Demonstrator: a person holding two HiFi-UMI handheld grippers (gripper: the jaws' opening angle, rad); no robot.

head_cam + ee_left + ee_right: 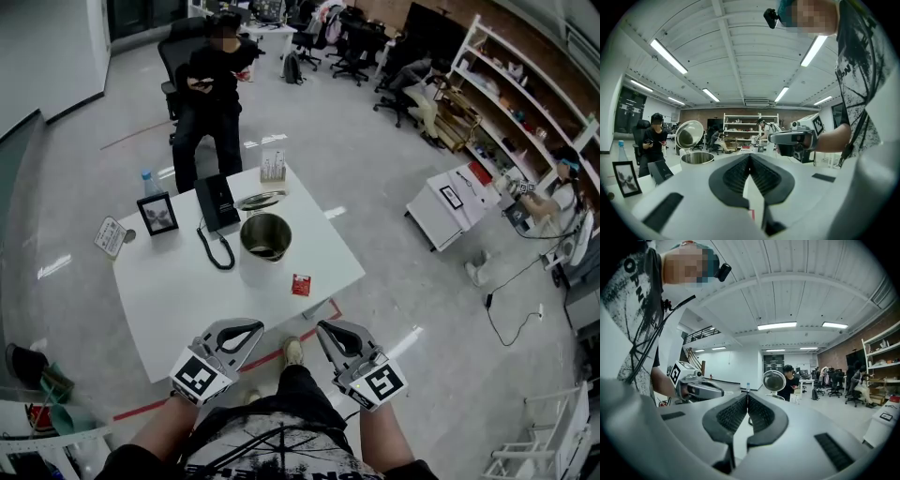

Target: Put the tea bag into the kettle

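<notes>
Fingers of both grippers pressed together, nothing btwn them. The left gripper [249, 328] and right gripper [324, 328] hang side by side over the near edge of the white square table [178, 291]. The small red tea bag [300, 284] lies flat on the tabletop just ahead of the fingertips, nearer the right pair. The round steel kettle [266, 228], w/ lid up, stands further ahead, left of the bag, not touching it.

White table [178, 300], red tea bag [300, 285], shiny silver kettle [265, 236], black phone [217, 202], black picture frame [157, 214], pale grey left gripper [254, 327] and right gripper [323, 328] with black-and-white square markers, red tape [141, 407] on grey floor [375, 169].
</notes>
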